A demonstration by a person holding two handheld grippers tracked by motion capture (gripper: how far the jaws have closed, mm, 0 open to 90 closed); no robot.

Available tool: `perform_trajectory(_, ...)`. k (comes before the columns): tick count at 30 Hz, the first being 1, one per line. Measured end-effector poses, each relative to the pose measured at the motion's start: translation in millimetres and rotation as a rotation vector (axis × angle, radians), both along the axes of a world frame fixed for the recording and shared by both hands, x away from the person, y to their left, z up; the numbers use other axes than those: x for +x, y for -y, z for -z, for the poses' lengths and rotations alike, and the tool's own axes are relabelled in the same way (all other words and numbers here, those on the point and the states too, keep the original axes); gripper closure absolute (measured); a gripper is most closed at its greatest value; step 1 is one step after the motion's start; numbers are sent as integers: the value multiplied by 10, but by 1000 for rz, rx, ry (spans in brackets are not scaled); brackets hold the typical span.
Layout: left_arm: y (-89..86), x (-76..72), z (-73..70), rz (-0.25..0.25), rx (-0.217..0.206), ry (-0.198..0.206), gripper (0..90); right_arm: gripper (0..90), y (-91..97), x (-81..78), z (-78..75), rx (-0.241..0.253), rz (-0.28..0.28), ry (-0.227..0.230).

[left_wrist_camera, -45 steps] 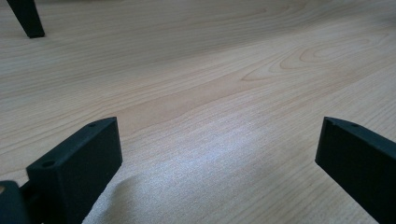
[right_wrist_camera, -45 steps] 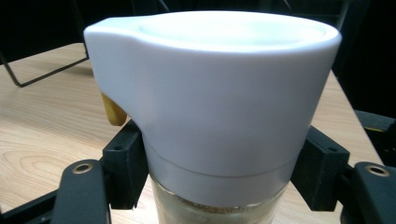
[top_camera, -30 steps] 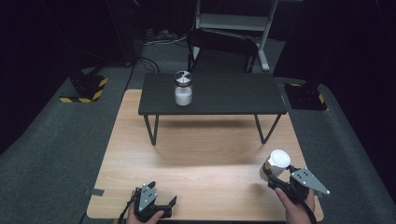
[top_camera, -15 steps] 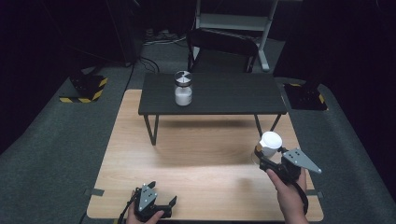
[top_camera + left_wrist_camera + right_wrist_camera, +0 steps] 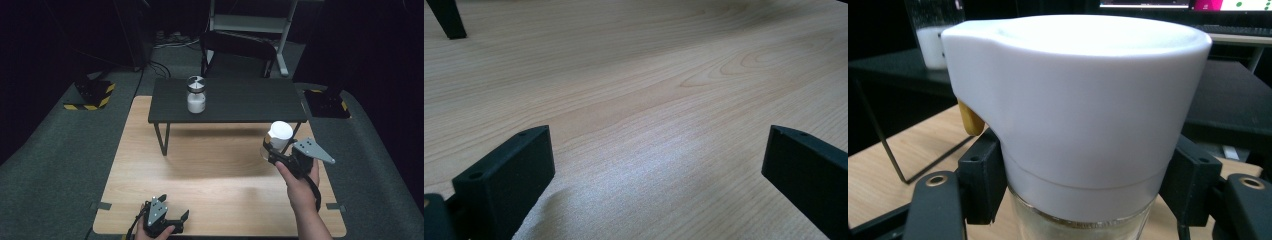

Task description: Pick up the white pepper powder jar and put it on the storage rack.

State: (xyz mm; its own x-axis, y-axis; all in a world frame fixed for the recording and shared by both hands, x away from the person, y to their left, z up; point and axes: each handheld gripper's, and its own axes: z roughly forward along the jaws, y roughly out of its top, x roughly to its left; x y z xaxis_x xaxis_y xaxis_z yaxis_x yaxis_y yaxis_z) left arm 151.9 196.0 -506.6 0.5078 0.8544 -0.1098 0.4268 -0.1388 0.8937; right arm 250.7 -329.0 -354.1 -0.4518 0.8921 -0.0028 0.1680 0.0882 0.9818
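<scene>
The wooden surface (image 5: 215, 165) is lying on grey carpet (image 5: 60, 165). A low black bench (image 5: 227, 102) is standing across its far half, on thin legs.

A chair (image 5: 237, 50) is sitting behind the bench, partly in the dark. Two blocks with yellow and black stripes are lying on the carpet, one (image 5: 90, 95) left of the bench, one (image 5: 325, 102) right of it.

The right tool (image 5: 274, 151) is hovering over the right part of the surface, just in front of the bench's right end, in the person's right hand (image 5: 300, 182). Its jaws are closing on a jar with a white lid (image 5: 278, 136), held upright. In the right gripper view the two jaws are pressing the jar (image 5: 1078, 125) from both sides at the seam where the lid meets the glass. A small yellow tab (image 5: 969, 120) is showing beside the lid, at its left.

The left tool (image 5: 172, 219) is resting low at the near left edge of the surface. In the left gripper view its jaws (image 5: 654, 165) are standing wide apart with bare wood between them; it is gripping nothing.

A second jar (image 5: 196, 94), glass with white contents, is standing upright on the left part of the bench.
</scene>
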Motion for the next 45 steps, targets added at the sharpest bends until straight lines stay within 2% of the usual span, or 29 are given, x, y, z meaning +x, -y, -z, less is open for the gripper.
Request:
perform_trajectory(13,-31,6,5,8,-13,-3,10,306,-233,217,-304,19,-11,37)
perform_trajectory(24,-55,11,11,13,-26,-5,10,306,-354,437,-561,24,10,52)
perform_trajectory(34,-76,23,8,22,-33,-10,10,306,-498,687,-643,8,26,44)
perform_trajectory(45,-103,34,16,29,-45,-13,10,306,-632,969,-638,8,35,39)
